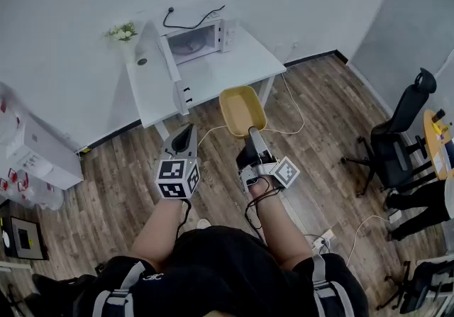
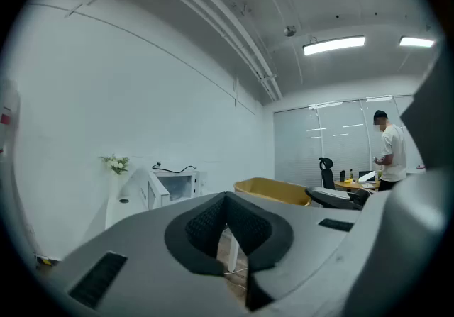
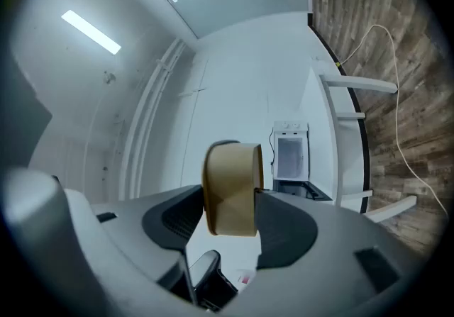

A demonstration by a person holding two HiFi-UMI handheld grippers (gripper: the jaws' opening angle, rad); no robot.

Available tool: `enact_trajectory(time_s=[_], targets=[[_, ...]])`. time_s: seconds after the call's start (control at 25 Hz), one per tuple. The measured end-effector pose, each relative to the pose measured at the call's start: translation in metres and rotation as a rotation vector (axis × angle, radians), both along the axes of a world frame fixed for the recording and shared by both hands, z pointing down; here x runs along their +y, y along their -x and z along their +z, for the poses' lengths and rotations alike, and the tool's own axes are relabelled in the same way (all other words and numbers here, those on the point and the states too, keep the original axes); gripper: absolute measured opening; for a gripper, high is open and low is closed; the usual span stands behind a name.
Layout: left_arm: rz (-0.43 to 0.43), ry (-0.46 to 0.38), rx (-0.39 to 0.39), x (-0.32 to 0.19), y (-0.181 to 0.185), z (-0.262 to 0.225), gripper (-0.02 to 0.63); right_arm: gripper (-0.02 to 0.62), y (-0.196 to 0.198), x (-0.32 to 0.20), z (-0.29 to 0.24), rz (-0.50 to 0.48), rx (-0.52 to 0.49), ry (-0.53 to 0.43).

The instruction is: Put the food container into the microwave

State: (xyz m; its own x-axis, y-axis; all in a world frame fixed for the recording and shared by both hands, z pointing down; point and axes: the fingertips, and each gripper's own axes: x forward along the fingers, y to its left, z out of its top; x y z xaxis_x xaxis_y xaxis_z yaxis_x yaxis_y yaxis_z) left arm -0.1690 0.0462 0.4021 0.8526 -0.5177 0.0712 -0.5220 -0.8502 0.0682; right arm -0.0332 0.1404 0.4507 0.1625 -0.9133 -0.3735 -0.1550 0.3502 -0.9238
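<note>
Black clothing (image 1: 213,273) with grey straps (image 1: 130,281). The grey left gripper (image 1: 188,131) and right gripper (image 1: 252,132) each carry a white cube (image 1: 177,178) with black square markers.

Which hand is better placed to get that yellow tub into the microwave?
Right. The right gripper has the food container clamped in its jaws, facing the microwave, whose door stands open. The left gripper holds nothing, jaws together.

**Camera layout: head and gripper views**
Head view looks steeply down from above; each gripper view looks forward along its own jaws. All three share the distant microwave (image 1: 198,40) on the white table (image 1: 234,67).
</note>
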Motion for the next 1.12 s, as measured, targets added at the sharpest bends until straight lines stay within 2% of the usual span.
enact_trajectory(time_s=[0.36, 0.64, 0.92, 1.12], targets=[[0.01, 0.006, 0.004, -0.007, 0.005, -0.001, 0.006, 0.227, 0.007, -0.006, -0.003, 0.004, 0.007, -0.006], [0.02, 0.015, 0.01, -0.036, 0.009, 0.003, 0.006, 0.225, 0.015, -0.031, -0.004, 0.015, 0.02, -0.018], [0.083, -0.011, 0.007, -0.058, 0.007, 0.004, 0.006, 0.225, 0.022, -0.057, -0.004, 0.05, 0.031, -0.041], [0.096, -0.018, 0.009, -0.073, 0.009, 0.005, 0.006, 0.225, 0.025, -0.072, -0.005, 0.059, 0.036, -0.049]])
